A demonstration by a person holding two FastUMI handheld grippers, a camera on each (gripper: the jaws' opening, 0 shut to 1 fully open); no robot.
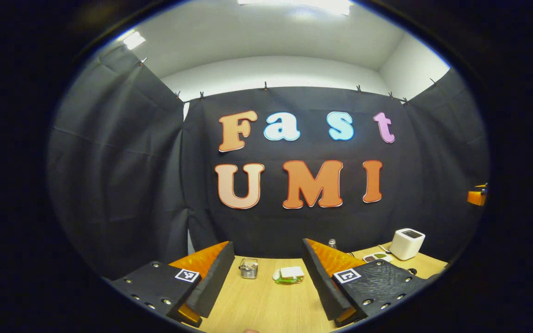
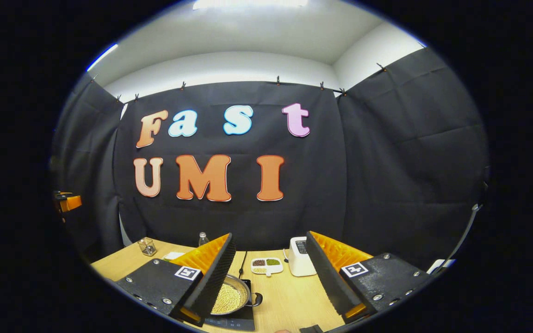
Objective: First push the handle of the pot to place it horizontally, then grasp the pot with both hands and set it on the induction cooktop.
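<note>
In the right gripper view a steel pot (image 2: pixel 233 296) full of yellow grains rests on the black induction cooktop (image 2: pixel 234 323) at the bottom. Its short dark handle (image 2: pixel 256 299) points right. The pot's left side is hidden behind one finger. My right gripper (image 2: pixel 270 240) is open above and just behind the pot, with nothing between its fingers. My left gripper (image 1: pixel 267 252) is open too, held over bare wooden table (image 1: pixel 266 305). An orange part of the other gripper (image 1: pixel 478 196) shows at the far right of the left gripper view, and again as the other gripper (image 2: pixel 68 202) at the far left of the right gripper view.
On the table stand a white toaster (image 2: pixel 300 256), a divided plate of seeds (image 2: pixel 267 265), a small bottle (image 2: pixel 203 239) and a wire basket (image 2: pixel 147 246). The left gripper view has the wire basket (image 1: pixel 248 268), a white-and-green dish (image 1: pixel 289 274) and the toaster (image 1: pixel 406 243).
</note>
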